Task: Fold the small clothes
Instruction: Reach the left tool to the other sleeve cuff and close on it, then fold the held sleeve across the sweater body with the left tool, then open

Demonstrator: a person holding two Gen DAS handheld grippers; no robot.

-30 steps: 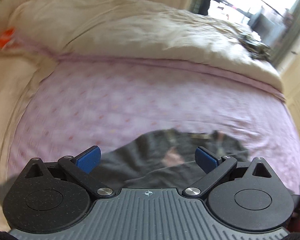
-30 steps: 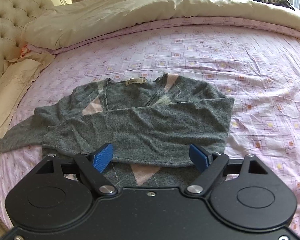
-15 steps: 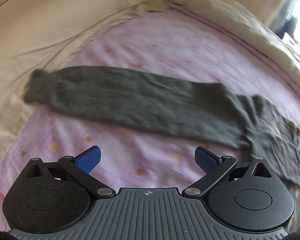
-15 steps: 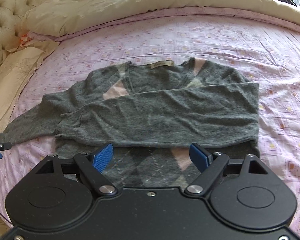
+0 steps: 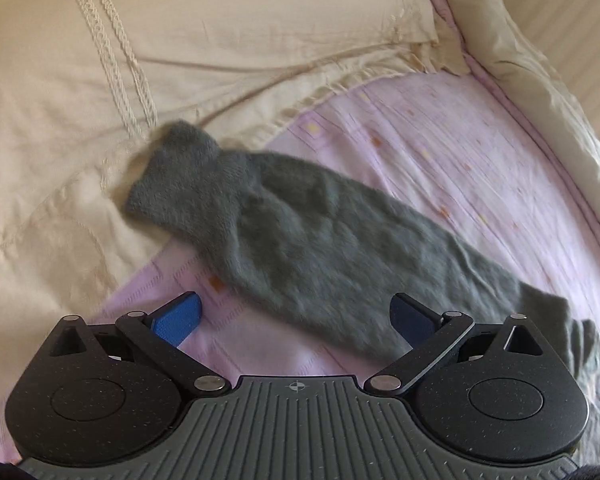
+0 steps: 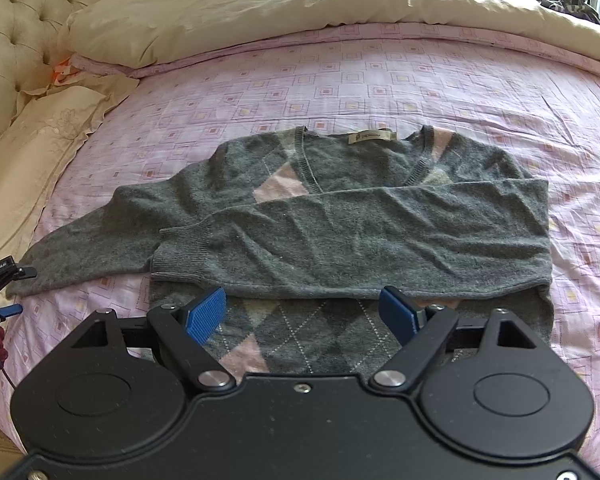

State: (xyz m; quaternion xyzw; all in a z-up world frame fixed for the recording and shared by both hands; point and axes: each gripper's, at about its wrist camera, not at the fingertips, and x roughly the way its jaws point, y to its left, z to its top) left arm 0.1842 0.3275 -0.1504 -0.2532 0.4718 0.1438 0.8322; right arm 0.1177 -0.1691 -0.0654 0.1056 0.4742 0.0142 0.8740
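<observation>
Left claw (image 5: 296, 316): jaws spread wide, nothing gripped. It is held just above the outstretched sleeve (image 5: 300, 248) of the grey argyle sweater (image 6: 340, 216), which is laid flat, front up, on the bed w/ the pink patterned sheet (image 6: 380, 80). The sleeve's cuff (image 5: 176, 168) is seen resting partly on the cream pillow (image 5: 180, 40).

Right claw (image 6: 304, 312): also wide open & empty, poised over the sweater's lower hem. The other sleeve (image 6: 360, 236) is already folded across the chest, so one sleeve fold is judged done, one left.

Risks, as judged:
- Only the top knit layer of the sleeve may be pinched, so it twists or sags when lifted across.
- The cuff may be dragged over the pillow's edge & snagged on its trim.
- If the sleeve is pulled rather than lifted, the body may be shifted on the sheet & the folded sleeve knocked off the chest.
- The left view is blurred; a grasp taken now could be misplaced.

Writing:
- A tan neck label (image 6: 372, 136) is seen inside the collar; print too small to read.
- Small white lettering is on the black device at the far left edge of the right view; not legible w/ confidence.

Farther off, a cream duvet (image 6: 300, 0) is bunched, & a tufted headboard (image 6: 12, 20) is seen.
</observation>
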